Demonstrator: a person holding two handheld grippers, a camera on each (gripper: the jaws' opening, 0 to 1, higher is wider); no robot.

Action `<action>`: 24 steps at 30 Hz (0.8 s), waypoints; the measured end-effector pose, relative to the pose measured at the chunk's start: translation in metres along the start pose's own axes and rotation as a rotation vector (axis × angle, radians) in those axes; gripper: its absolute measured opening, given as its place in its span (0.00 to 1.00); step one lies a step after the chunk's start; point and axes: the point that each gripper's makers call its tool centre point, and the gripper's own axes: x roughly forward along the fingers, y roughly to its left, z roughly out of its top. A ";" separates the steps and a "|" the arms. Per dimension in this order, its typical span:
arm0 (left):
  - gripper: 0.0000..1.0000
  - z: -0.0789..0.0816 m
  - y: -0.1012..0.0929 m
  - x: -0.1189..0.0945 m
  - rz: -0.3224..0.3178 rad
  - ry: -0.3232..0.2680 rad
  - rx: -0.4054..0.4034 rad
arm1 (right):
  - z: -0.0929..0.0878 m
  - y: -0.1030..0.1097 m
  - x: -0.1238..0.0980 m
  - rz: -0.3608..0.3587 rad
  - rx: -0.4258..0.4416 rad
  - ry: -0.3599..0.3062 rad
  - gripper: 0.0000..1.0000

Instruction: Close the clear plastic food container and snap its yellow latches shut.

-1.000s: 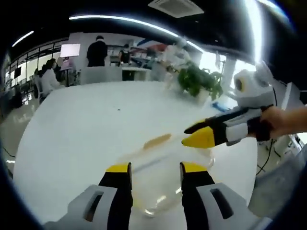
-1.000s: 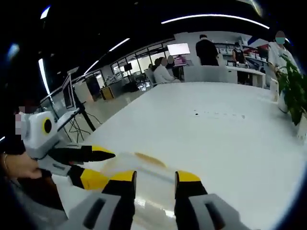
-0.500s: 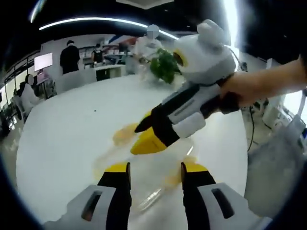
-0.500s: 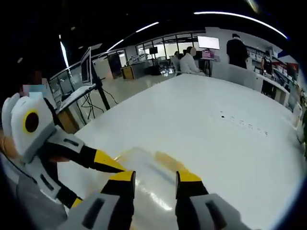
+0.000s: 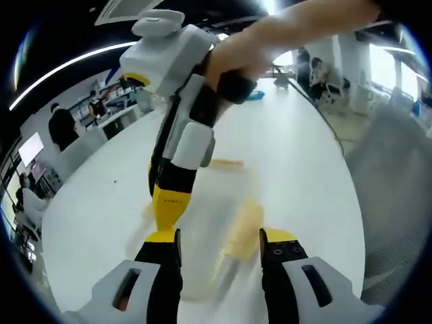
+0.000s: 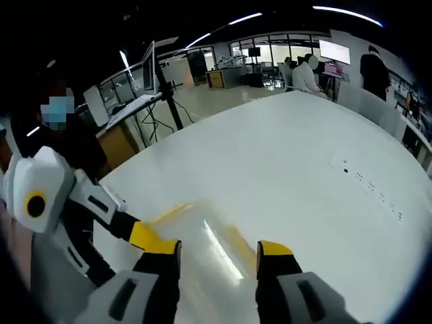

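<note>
My left gripper [image 5: 219, 237] and right gripper [image 6: 218, 248] both stand with jaws wide apart, holding nothing, over the clear container [image 5: 216, 233], which lies blurred on the broad white worktop [image 6: 290, 162] between them. A yellow latch [image 5: 239, 226] shows. Around me is an open office with desks and seated people [image 6: 307, 71] beyond the worktop's far edge.

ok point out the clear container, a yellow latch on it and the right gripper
clear container [image 6: 202, 260], right gripper view, on its glossy lid between the jaws
yellow latch [image 5: 241, 229], left gripper view, on the blurred yellow strip along the container's edge
right gripper [image 5: 169, 202], left gripper view, on its yellow jaw tips
</note>
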 end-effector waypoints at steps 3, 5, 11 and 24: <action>0.39 0.000 0.003 0.003 0.019 0.010 0.059 | -0.002 -0.001 0.002 0.083 -0.003 0.044 0.40; 0.40 0.000 0.002 0.006 0.013 0.010 0.076 | -0.003 -0.001 0.002 0.122 -0.014 0.085 0.39; 0.39 0.000 0.003 0.006 -0.005 0.020 0.097 | -0.007 -0.001 0.006 0.176 -0.073 0.180 0.36; 0.37 -0.002 0.003 0.008 0.005 0.020 0.103 | -0.010 0.000 0.007 0.209 -0.051 0.318 0.34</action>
